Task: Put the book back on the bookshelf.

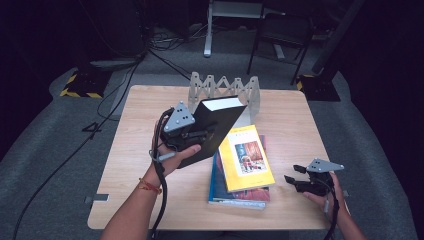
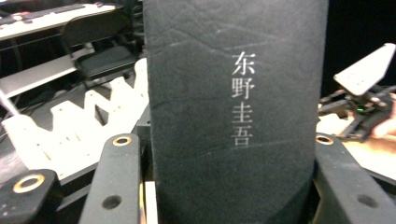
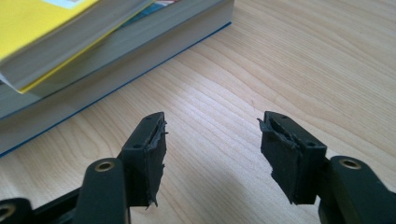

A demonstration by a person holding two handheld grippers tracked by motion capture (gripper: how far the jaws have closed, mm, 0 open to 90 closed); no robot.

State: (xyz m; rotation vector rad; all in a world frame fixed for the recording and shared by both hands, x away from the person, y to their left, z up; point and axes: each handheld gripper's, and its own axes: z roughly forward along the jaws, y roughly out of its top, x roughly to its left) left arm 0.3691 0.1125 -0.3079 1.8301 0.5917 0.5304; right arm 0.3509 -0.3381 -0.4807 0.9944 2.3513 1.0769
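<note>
The left gripper (image 1: pixel 200 135) clamps a black hardcover book (image 1: pixel 215 127), lifted tilted above the wooden table (image 1: pixel 150 100) before the white folding rack (image 1: pixel 225 85); beside it lies a book stack (image 1: pixel 242 170); the right gripper (image 1: pixel 295 175) rests empty, jaws apart

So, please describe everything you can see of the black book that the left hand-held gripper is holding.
The black book is thick, with a matte black cover that shows fine creases and a white page edge on top. Four pale Chinese characters run down its spine in the left gripper view. It is lifted off the table and tilted, above the stack with the yellow book, in front of the white zigzag rack. The left hand-held gripper clamps it across the spine; nothing else touches it.
</note>
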